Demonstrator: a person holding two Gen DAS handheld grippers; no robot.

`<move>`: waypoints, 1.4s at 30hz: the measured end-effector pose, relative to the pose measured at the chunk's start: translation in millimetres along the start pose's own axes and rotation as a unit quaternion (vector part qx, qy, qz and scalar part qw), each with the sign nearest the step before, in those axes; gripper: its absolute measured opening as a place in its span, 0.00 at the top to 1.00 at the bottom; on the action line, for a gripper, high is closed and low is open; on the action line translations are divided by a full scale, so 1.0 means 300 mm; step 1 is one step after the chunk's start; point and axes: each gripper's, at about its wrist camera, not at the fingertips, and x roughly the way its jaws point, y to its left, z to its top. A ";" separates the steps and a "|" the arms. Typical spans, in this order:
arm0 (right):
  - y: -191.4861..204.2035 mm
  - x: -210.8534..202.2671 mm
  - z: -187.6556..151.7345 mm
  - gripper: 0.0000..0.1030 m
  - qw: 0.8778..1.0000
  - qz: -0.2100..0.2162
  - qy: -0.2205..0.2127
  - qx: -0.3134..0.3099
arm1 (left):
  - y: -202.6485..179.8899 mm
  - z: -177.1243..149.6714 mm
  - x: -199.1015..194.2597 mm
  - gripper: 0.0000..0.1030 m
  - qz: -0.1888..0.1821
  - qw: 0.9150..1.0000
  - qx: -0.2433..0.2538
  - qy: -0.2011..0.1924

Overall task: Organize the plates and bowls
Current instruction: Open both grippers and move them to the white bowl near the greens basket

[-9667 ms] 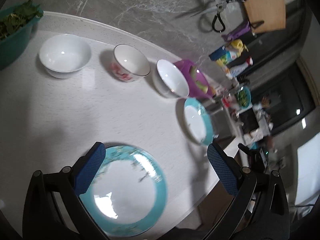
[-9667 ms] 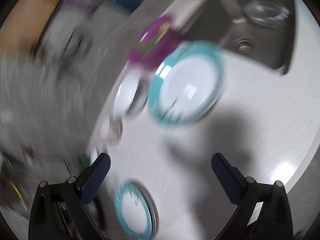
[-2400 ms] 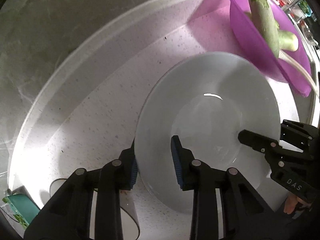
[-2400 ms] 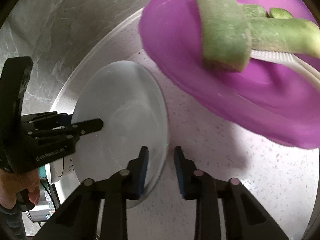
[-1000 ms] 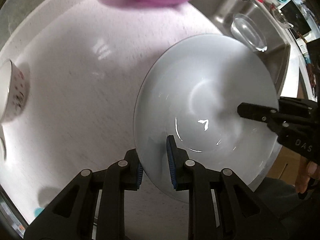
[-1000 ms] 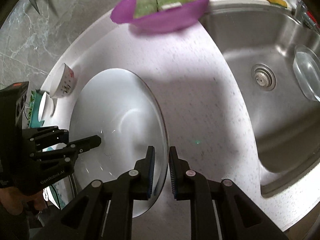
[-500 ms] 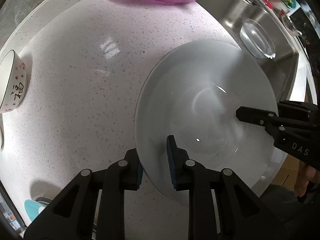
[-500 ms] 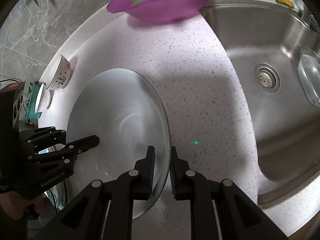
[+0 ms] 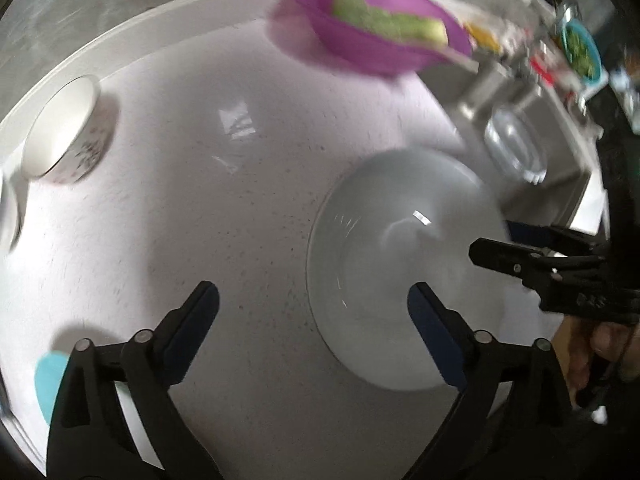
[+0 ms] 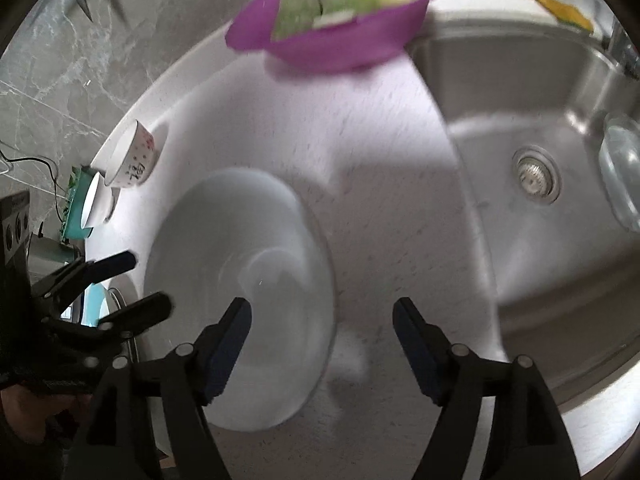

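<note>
White plate (image 9: 404, 268) lies flat on countertop (image 9: 208, 184), free of both tools. Left gripper (image 9: 312, 312) spread wide, holding nothing; right gripper (image 10: 320, 328) likewise spread, empty. Purple bowl (image 9: 376, 40) w/ green veg at 12 o'clock of plate, small patterned bowl (image 9: 64, 136) approx 10 o'clock, sink (image 10: 540, 184) at 3 o'clock.

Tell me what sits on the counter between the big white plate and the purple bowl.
Nothing: in both wrist views only bare speckled counter separates the white plate from the purple bowl.
</note>
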 end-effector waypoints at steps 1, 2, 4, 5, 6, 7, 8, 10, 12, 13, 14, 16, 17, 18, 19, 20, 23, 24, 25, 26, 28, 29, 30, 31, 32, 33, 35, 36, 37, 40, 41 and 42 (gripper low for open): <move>-0.008 -0.020 0.011 0.26 1.000 0.001 -0.003 0.000 | 0.012 -0.007 -0.040 0.06 -0.008 1.000 -0.014 -0.011; -0.013 -0.052 0.027 0.26 1.000 0.003 -0.011 -0.003 | 0.027 -0.018 -0.081 0.06 -0.021 0.999 -0.030 -0.023; -0.006 -0.101 0.058 0.24 1.000 0.008 -0.025 -0.014 | 0.077 -0.045 -0.185 0.06 -0.050 0.995 -0.072 -0.057; 0.008 -0.131 0.086 0.23 0.999 0.014 -0.035 -0.022 | 0.107 -0.059 -0.233 0.03 -0.060 0.992 -0.091 -0.068; 0.033 -0.157 0.115 0.22 0.998 0.023 -0.046 -0.033 | 0.144 -0.077 -0.284 0.01 -0.068 0.988 -0.112 -0.083; 0.060 -0.175 0.138 0.22 0.997 0.030 -0.054 -0.045 | 0.186 -0.096 -0.337 0.01 -0.068 0.984 -0.130 -0.098; 0.103 -0.195 0.163 0.21 0.995 0.039 -0.063 -0.061 | 0.229 -0.114 -0.389 0.01 -0.061 0.982 -0.144 -0.109; 0.194 -0.223 0.201 0.21 0.991 0.063 -0.075 -0.090 | 0.325 -0.144 -0.483 0.01 -0.041 0.977 -0.165 -0.132; 0.322 -0.239 0.234 0.20 0.984 0.093 -0.086 -0.124 | 0.443 -0.176 -0.560 0.01 -0.014 0.970 -0.187 -0.151; 0.370 -0.240 0.242 0.20 0.981 0.101 -0.088 -0.137 | 0.510 -0.190 -0.590 0.01 0.002 0.967 -0.199 -0.158; 0.442 -0.234 0.249 0.20 0.978 0.111 -0.090 -0.154 | 0.580 -0.205 -0.620 0.01 0.018 0.964 -0.212 -0.162; 0.575 -0.208 0.266 0.21 0.972 0.125 -0.088 -0.178 | 0.721 -0.225 -0.657 0.01 0.035 0.957 -0.230 -0.173; 0.660 -0.184 0.280 0.21 0.970 0.133 -0.083 -0.187 | 0.791 -0.231 -0.663 0.01 0.047 0.955 -0.238 -0.170; 0.719 -0.166 0.287 0.21 0.968 0.140 -0.080 -0.192 | 0.838 -0.230 -0.664 0.01 0.051 0.954 -0.242 -0.169; 0.805 -0.140 0.303 0.21 0.966 0.148 -0.076 -0.199 | 0.903 -0.225 -0.662 0.01 0.051 0.954 -0.242 -0.169; 0.869 -0.119 0.318 0.21 0.965 0.152 -0.074 -0.202 | 0.953 -0.220 -0.654 0.01 0.056 0.954 -0.243 -0.166; 1.061 -0.017 0.361 0.23 0.959 0.159 -0.052 -0.230 | 1.131 -0.180 -0.602 0.01 0.084 0.955 -0.249 -0.136; 1.131 0.031 0.381 0.25 0.960 0.149 -0.043 -0.232 | 1.178 -0.175 -0.587 0.01 0.091 0.954 -0.253 -0.130; 1.185 0.071 0.395 0.26 0.960 0.150 -0.031 -0.234 | 1.223 -0.164 -0.561 0.01 0.099 0.953 -0.258 -0.120; 1.254 0.129 0.420 0.32 0.957 0.163 -0.013 -0.239 | 1.254 -0.152 -0.529 0.01 0.096 0.953 -0.262 -0.116; 1.335 0.217 0.456 0.41 0.959 0.155 0.010 -0.238 | 1.304 -0.123 -0.473 0.01 0.085 0.954 -0.266 -0.109; 1.374 0.271 0.474 0.41 0.959 0.144 0.025 -0.243 | 1.314 -0.118 -0.446 0.01 0.084 0.955 -0.264 -0.104; 1.410 0.322 0.490 0.43 0.958 0.136 0.035 -0.249 | 1.334 -0.112 -0.417 0.01 0.076 0.956 -0.266 -0.099; 1.442 0.374 0.504 0.43 0.959 0.121 0.044 -0.254 | 1.350 -0.111 -0.398 0.02 0.070 0.956 -0.270 -0.096; 1.467 0.421 0.515 0.43 0.958 0.110 0.055 -0.260 | 1.365 -0.107 -0.379 0.02 0.066 0.955 -0.274 -0.093; 1.486 0.460 0.520 0.44 0.956 0.105 0.068 -0.265 | 1.379 -0.101 -0.361 0.02 0.061 0.955 -0.276 -0.094; 1.522 0.541 0.533 0.45 0.954 0.085 0.080 -0.276 | 1.408 -0.092 -0.324 0.02 0.062 0.954 -0.277 -0.094; 1.532 0.571 0.535 0.46 0.953 0.073 0.084 -0.280 | 1.414 -0.088 -0.308 0.02 0.063 0.955 -0.277 -0.089; 1.536 0.603 0.538 0.47 0.954 0.064 0.090 -0.280 | 1.435 -0.083 -0.280 0.02 0.062 0.955 -0.277 -0.084; 1.553 0.670 0.538 0.47 0.951 0.048 0.103 -0.288 | 1.476 -0.082 -0.237 0.05 0.060 0.954 -0.285 -0.077; 1.561 0.692 0.533 0.48 0.948 0.037 0.107 -0.296 | 1.487 -0.083 -0.227 0.06 0.062 0.953 -0.286 -0.075; 1.560 0.705 0.530 0.49 0.947 0.032 0.111 -0.299 | 1.495 -0.082 -0.220 0.11 0.061 0.953 -0.287 -0.075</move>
